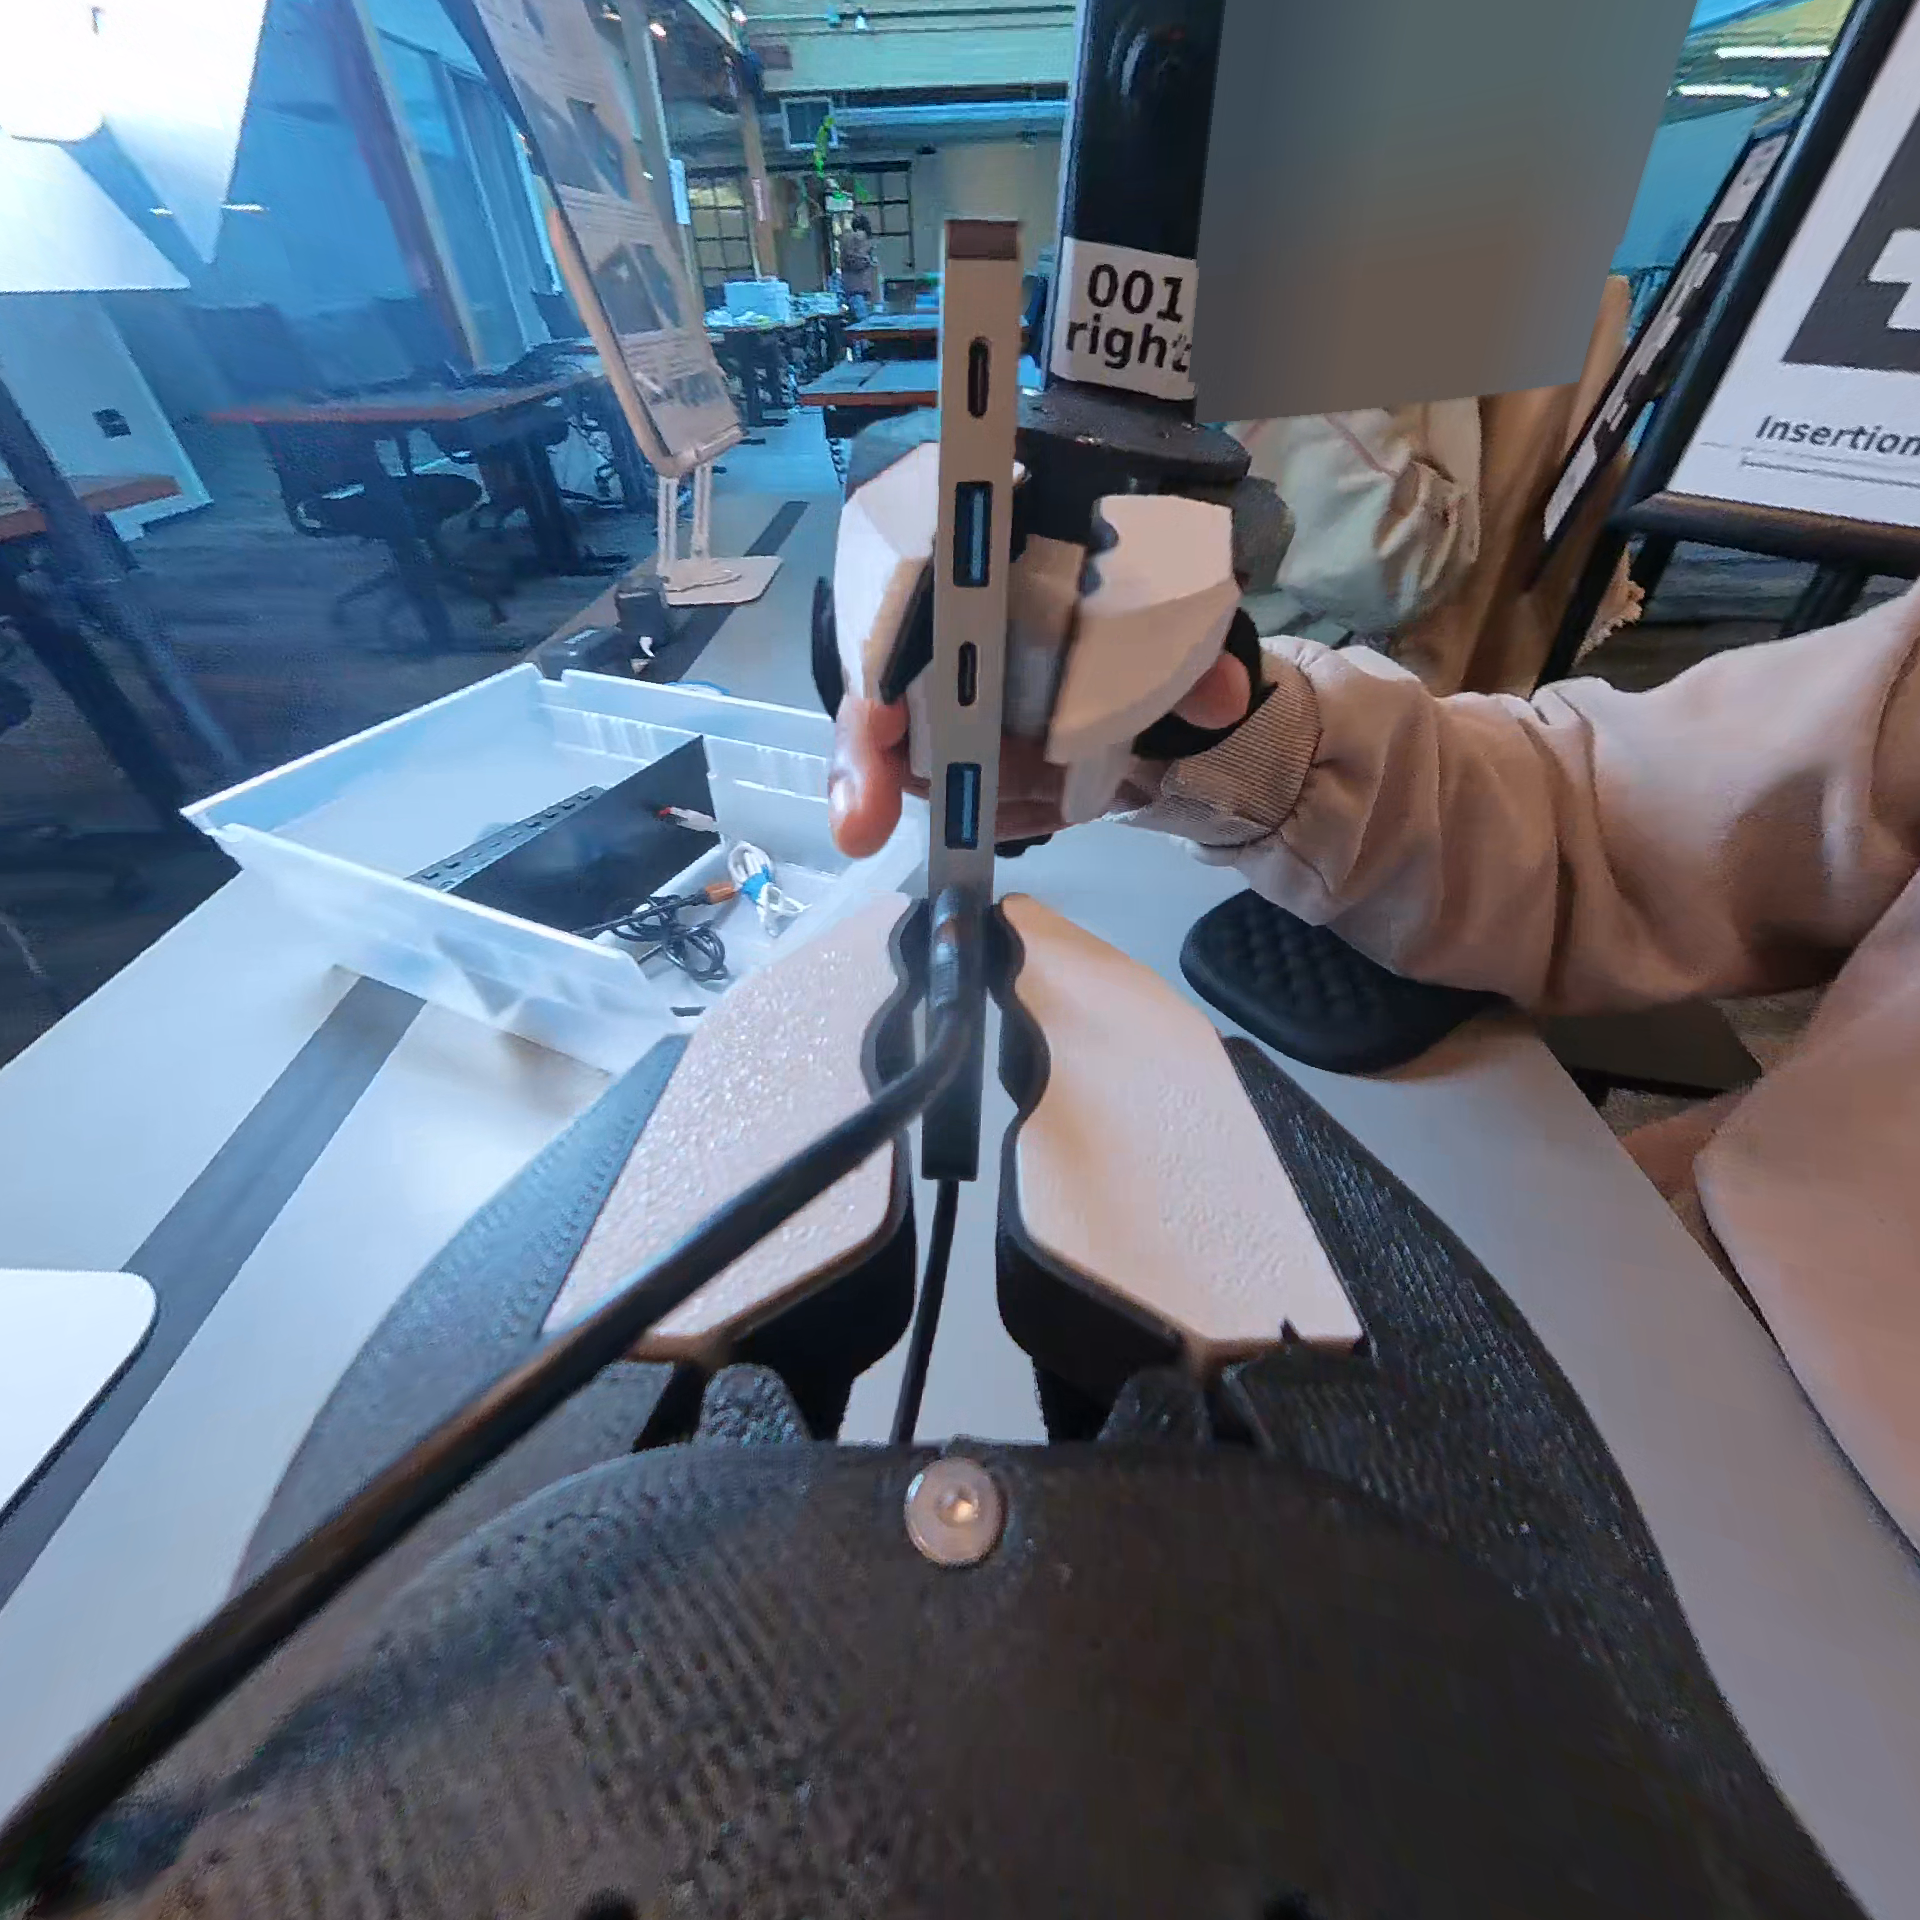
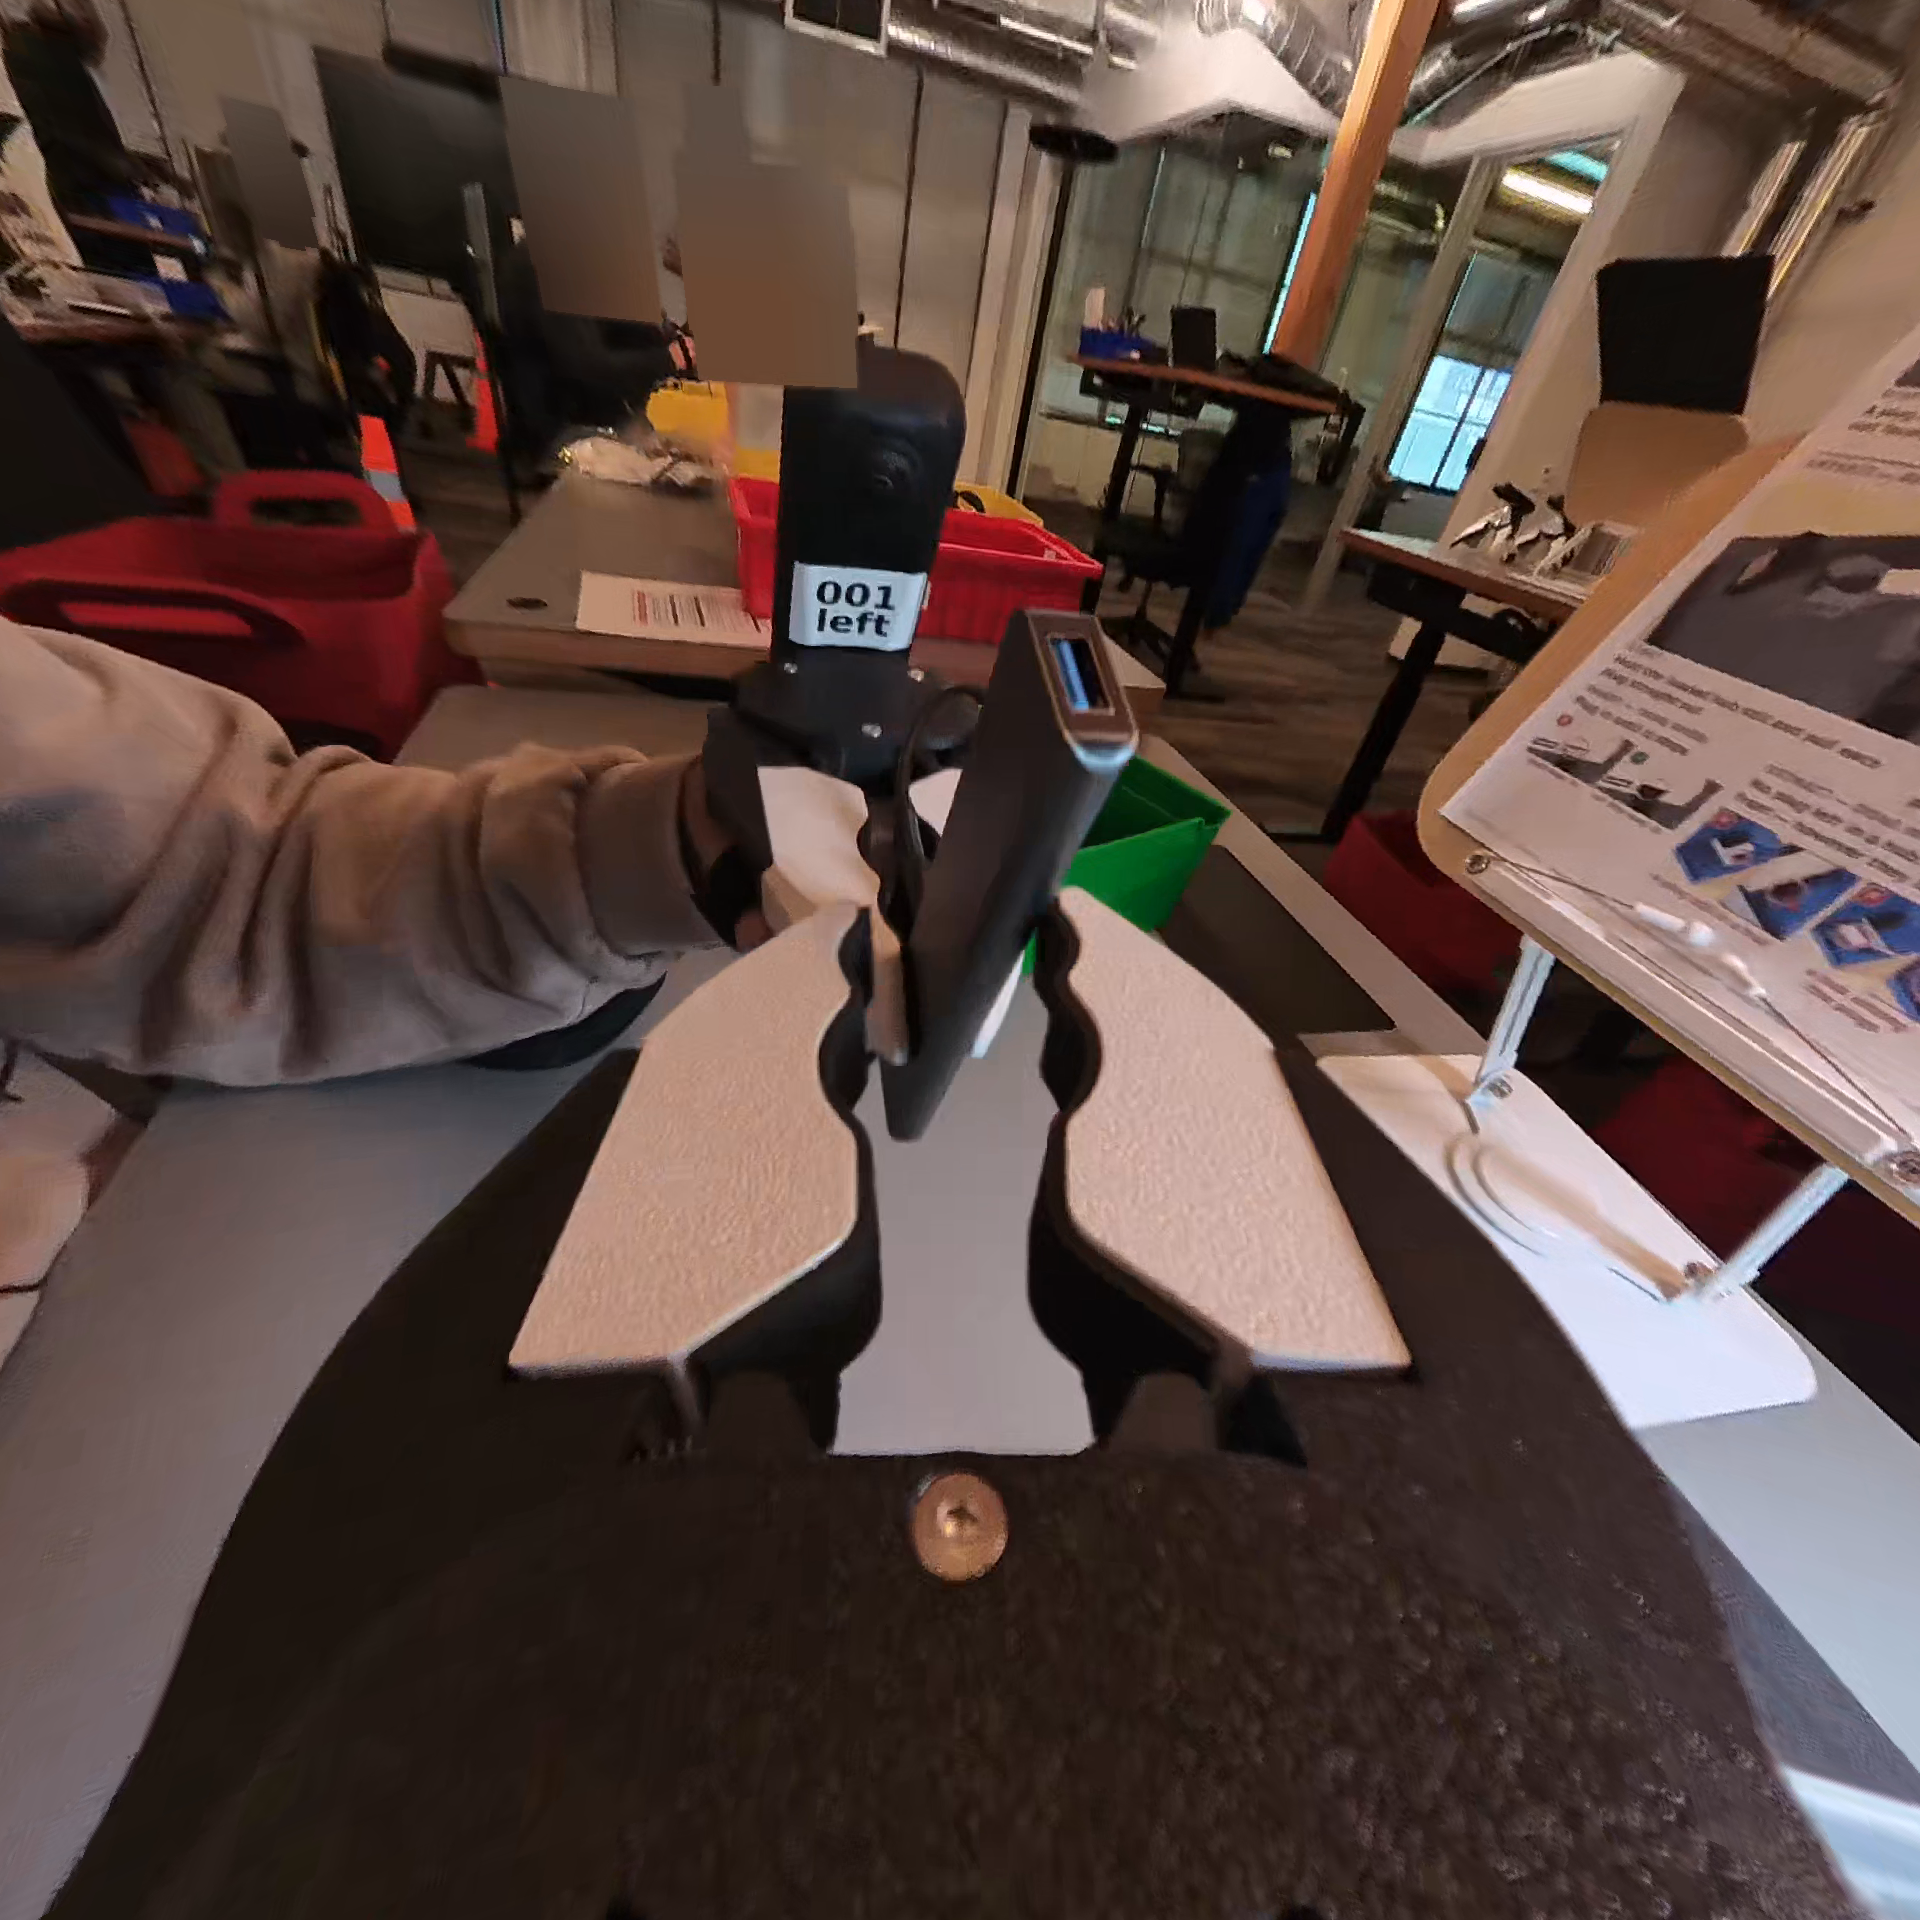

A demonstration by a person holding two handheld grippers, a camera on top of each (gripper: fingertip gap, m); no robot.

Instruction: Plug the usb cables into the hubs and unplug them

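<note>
A slim grey USB hub (image 1: 977, 416) stands upright above the table, its edge ports facing the left wrist view. My left gripper (image 1: 954, 925) is shut on the hub's lower end. A black cable (image 1: 727, 1216) leaves the hub at the fingertips and runs down left; a thinner one hangs below. My right gripper (image 2: 956, 935) is open, with its jaws close on either side of the hub (image 2: 1039, 790), which leans right here. It also shows in the left wrist view (image 1: 961, 665), around the hub's middle. The left gripper (image 2: 935, 997) shows beyond.
A white tray (image 1: 343, 873) at the left holds a black hub and coiled cables. A black wrist pad (image 1: 1320, 987) lies under the person's sleeve (image 1: 1558, 810). An instruction board on a stand (image 2: 1714, 831), a green bin (image 2: 1143, 842) and a red bin (image 2: 997, 571) stand around. Left and right tips are no more than a few centimetres apart.
</note>
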